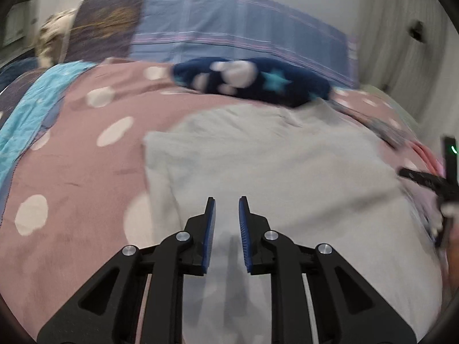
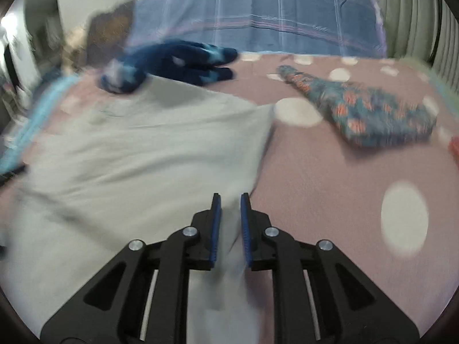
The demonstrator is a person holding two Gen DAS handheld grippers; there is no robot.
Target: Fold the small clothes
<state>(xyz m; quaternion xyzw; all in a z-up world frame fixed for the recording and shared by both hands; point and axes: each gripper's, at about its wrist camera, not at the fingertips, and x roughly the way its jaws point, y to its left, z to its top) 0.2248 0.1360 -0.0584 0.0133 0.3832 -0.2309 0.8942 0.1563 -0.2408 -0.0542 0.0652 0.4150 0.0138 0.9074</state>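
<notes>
A pale grey garment lies spread flat on the pink bed cover with white dots. My left gripper hovers over the garment's near part. Its blue pads stand a narrow gap apart with nothing between them, and their shadow falls on the cloth below. In the right wrist view the same grey garment fills the left half. My right gripper sits over its right edge. That gripper's jaws are narrowly parted, cloth shows in the gap, and I see no pad pressing on it. Both views are blurred.
A dark blue starred garment lies beyond the grey one, a floral garment to its right. A blue plaid pillow lines the bed's head, turquoise cloth lies left, and a black device with a green light shows at the right edge.
</notes>
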